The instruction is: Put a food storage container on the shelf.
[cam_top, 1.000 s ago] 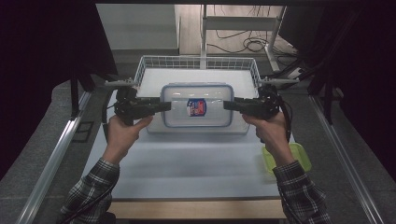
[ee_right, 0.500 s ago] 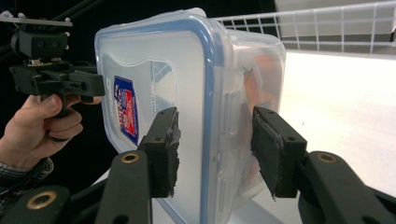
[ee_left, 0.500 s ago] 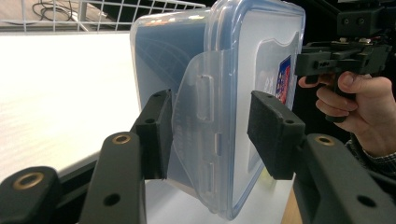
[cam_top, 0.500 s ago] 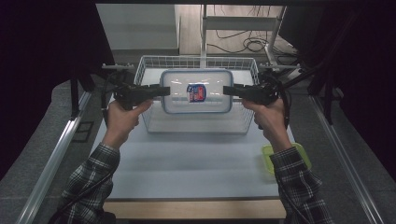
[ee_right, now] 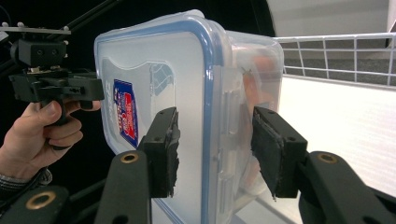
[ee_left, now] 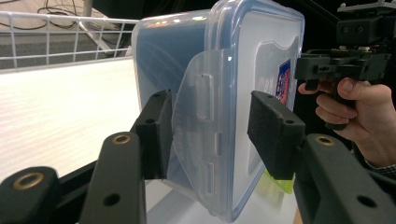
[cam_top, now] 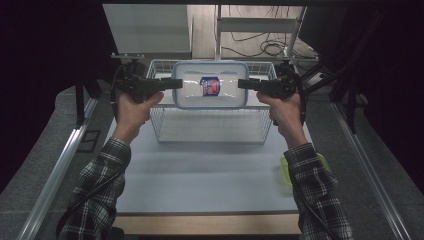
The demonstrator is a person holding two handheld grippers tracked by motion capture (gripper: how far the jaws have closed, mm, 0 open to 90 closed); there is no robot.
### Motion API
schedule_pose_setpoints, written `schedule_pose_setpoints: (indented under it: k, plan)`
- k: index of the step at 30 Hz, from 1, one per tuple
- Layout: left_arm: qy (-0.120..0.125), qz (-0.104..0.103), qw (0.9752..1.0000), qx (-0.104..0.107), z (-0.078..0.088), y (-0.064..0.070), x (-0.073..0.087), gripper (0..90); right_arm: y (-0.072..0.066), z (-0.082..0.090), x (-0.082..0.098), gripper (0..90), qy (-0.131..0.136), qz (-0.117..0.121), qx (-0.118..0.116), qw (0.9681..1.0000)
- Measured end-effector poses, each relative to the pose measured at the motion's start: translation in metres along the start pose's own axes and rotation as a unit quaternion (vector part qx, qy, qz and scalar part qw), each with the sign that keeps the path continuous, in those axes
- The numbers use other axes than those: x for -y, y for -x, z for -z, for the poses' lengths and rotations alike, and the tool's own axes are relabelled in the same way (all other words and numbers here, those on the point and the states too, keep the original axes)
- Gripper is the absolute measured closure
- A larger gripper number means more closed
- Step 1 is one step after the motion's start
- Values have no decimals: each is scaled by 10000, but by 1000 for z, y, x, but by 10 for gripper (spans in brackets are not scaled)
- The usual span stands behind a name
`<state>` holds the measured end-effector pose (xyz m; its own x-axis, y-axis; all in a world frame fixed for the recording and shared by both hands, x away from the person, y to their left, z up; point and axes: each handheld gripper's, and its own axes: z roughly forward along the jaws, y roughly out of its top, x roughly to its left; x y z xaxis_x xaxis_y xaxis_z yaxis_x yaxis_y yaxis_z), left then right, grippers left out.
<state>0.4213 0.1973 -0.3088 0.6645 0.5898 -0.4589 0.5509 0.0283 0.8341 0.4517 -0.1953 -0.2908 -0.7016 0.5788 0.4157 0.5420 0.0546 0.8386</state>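
A clear lidded food container [cam_top: 210, 85] with a blue seal and a red-and-blue sticker hangs in the air over a white wire basket [cam_top: 210, 141]. My left gripper [cam_top: 176, 83] is shut on its left end and my right gripper [cam_top: 244, 84] on its right end, so both carry it level. In the left gripper view the jaws [ee_left: 212, 135] clamp the container [ee_left: 233, 93] across its latch flap, lid to the right. The right gripper view has the jaws [ee_right: 217, 149] squeezing the container [ee_right: 187, 93] across its rim.
The basket stands at the far middle of the pale table [cam_top: 200, 175]. A lime-green plastic piece [cam_top: 286, 167] lies at the right, partly under the right sleeve. Metal rails run along both table sides, and cables lie beyond the far edge.
Both hands have carried the container up and away from the person. It went from in front of the basket to above it. The grips have not changed.
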Motion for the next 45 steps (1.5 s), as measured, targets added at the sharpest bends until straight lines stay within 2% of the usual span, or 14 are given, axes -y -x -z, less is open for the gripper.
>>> schedule_pose_setpoints:
  k: [6,12,18,21,32,35,37,38,39,40,42,45]
  plan:
    - [-1,98,9999,-46,-7,-11,-3,514,10,-8,-4,514,-22,-110,31,9999]
    - [34,109,9999,-83,-13,-17,-2,512,19,-15,-4,508,-54,-229,43,9997]
    - [90,104,9998,-142,-15,-18,-1,498,21,-16,-5,505,14,-281,66,9996]
    - [113,57,9996,-237,-18,-17,-1,485,21,-17,-4,503,34,-351,83,9993]
    - [140,36,9996,-229,-18,-19,-1,479,20,-18,-1,500,3,-504,131,9986]
    - [139,39,9996,-245,-19,-19,0,479,19,-18,-1,494,-14,-481,180,9987]
    - [120,37,9996,-257,-19,-19,0,479,19,-19,0,500,-112,-425,305,9986]
    - [110,65,9995,-278,-20,-20,1,479,19,-20,1,503,-140,-365,323,9987]
    - [84,136,9995,-287,-21,-23,1,454,18,-23,3,527,-257,-222,486,9982]
    - [84,136,9995,-287,-21,-23,1,448,17,-25,3,518,-322,-180,548,9978]
    - [159,286,9993,-183,-22,-29,2,447,19,-26,4,520,-280,-257,506,9980]
    - [122,347,9990,-235,-22,-31,0,440,21,-26,4,532,-274,-273,481,9981]
